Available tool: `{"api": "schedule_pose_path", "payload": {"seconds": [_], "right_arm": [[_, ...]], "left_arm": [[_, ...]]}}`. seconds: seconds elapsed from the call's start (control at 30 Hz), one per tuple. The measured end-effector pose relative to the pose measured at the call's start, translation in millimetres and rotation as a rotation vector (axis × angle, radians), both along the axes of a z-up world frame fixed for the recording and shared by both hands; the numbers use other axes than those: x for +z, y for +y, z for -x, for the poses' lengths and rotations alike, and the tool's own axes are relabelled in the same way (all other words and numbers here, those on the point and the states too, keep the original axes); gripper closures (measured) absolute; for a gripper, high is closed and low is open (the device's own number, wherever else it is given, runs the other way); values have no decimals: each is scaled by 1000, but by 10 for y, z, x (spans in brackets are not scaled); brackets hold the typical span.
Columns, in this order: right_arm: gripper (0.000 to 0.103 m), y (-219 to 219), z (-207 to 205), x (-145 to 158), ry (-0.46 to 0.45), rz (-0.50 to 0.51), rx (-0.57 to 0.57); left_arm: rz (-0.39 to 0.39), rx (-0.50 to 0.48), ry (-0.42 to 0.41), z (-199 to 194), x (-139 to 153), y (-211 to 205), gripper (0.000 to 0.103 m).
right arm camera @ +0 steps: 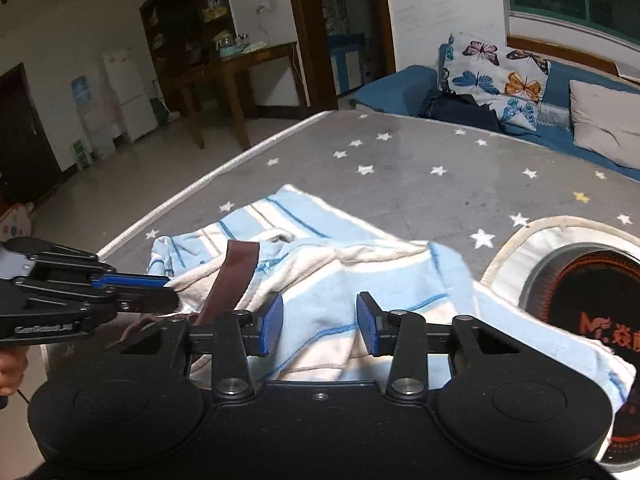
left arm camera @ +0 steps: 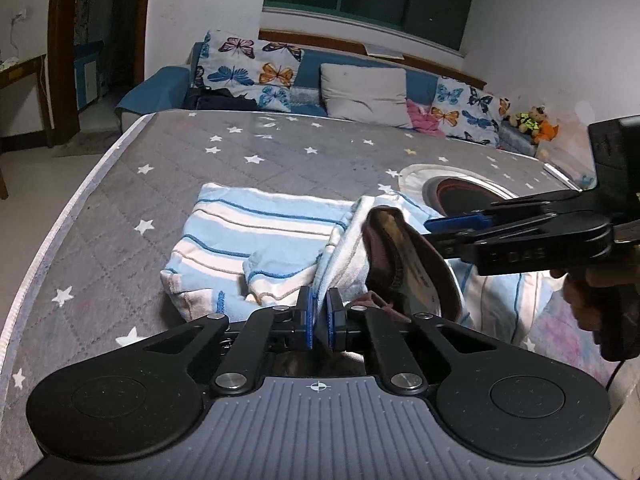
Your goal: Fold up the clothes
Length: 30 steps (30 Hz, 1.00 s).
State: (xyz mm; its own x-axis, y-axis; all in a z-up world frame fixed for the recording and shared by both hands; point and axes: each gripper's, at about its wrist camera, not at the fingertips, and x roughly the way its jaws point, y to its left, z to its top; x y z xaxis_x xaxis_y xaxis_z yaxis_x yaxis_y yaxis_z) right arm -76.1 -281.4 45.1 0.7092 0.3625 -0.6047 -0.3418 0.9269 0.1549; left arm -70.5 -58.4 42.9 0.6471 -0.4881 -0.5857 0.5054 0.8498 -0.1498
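Item: pale blue and white striped towelling garment [left arm camera: 256,236], lying rumpled on a grey star-printed quilted mattress [left arm camera: 168,168]. Left gripper [left arm camera: 319,312] pinches its near edge, likely to carry a fold. Right gripper [right arm camera: 320,326] stands spread over the cloth, pads clear, apparently seeking a second hold.

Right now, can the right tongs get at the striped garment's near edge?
Probably yes. The right tongs stand open just over the striped garment, nothing between them and the cloth. The left tongs pinch it off to the side, clear of that path.
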Motion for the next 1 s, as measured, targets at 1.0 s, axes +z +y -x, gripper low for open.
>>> {"api": "schedule_pose_path", "payload": {"seconds": [1.0], "right_arm": [[76,-346,996,36,-80,64,45]], "left_arm": [[-1,-75,63,-636,80,-511,97]]}}
